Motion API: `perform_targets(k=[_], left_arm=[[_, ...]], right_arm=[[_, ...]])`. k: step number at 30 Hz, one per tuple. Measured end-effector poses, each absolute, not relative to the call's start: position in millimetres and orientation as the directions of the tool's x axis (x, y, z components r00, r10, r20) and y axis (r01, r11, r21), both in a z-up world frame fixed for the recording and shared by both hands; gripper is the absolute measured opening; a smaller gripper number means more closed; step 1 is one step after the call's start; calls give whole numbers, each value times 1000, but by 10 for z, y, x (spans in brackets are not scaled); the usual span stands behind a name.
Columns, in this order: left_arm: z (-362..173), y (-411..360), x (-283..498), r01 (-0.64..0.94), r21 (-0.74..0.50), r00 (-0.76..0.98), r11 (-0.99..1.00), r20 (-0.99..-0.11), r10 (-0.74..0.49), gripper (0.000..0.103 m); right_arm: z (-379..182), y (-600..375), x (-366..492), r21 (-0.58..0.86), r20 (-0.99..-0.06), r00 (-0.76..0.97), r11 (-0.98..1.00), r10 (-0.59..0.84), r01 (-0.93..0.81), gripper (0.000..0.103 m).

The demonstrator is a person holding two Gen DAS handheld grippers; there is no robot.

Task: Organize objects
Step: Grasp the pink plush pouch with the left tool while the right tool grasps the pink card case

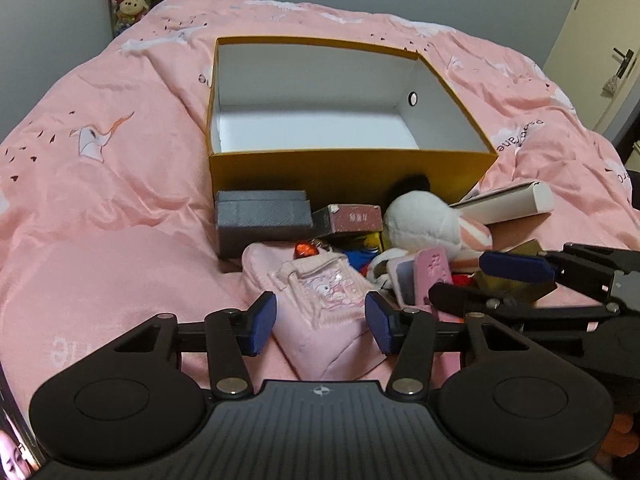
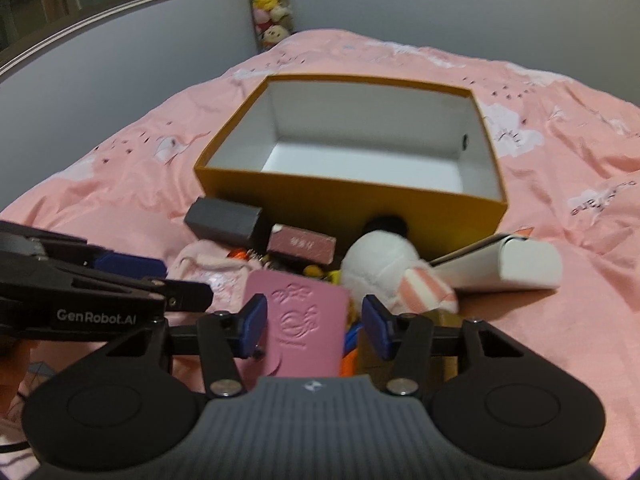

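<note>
Pink quilt (image 1: 120,184) lay under everything, and the yellow box (image 1: 352,168) stood empty at its middle, mouth up, ready to take the clutter heaped against its near wall. I had the left gripper (image 1: 320,318) straddling the pink pouch (image 1: 320,300), jaws apart on either side; whether the pads touched the fabric I could not tell. The right gripper (image 2: 312,326) stood around the pink embossed card (image 2: 300,320), its left pad seemingly at the edge, the right pad clear. The plush toy (image 2: 380,268) and white case (image 2: 516,264) waited nearer the box.
</note>
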State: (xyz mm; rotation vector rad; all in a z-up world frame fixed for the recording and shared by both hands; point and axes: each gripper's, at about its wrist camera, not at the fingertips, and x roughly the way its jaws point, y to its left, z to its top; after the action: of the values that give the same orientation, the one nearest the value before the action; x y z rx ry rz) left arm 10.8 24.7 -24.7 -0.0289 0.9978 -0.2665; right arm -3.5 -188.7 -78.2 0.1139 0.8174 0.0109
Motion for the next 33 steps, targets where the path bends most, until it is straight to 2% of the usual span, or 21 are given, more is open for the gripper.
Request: perform_targets(k=[5, 7, 14, 17, 22, 29, 33], left_arm=[[-279, 313, 138, 186, -156, 499, 970, -836, -230, 54], [-282, 332, 145, 177, -155, 497, 972, -838, -224, 54], [-367, 398, 199, 141, -175, 477, 974, -850, -222, 56], [-423, 421, 233, 120, -196, 467, 973, -854, -230, 58], [-505, 423, 304, 95, -212, 459, 973, -858, -232, 58], [-556, 396, 325, 84, -197, 455, 977, -865, -213, 58], [-556, 396, 317, 81, -194, 453, 978, -867, -210, 58]], right_arm=[[-815, -1825, -22, 93, -744, 666, 996, 63, 10, 59], [-818, -1806, -15, 96, -745, 663, 995, 73, -2, 64], [-945, -1670, 57, 85, -791, 603, 994, 107, -65, 67], [-1023, -1632, 107, 78, -812, 574, 995, 103, -68, 75], [-1089, -1541, 180, 9, -824, 564, 997, 54, -82, 77], [-1054, -1541, 172, -24, -829, 559, 995, 32, -92, 70], [-991, -1435, 114, -133, -802, 596, 985, -43, -108, 73]])
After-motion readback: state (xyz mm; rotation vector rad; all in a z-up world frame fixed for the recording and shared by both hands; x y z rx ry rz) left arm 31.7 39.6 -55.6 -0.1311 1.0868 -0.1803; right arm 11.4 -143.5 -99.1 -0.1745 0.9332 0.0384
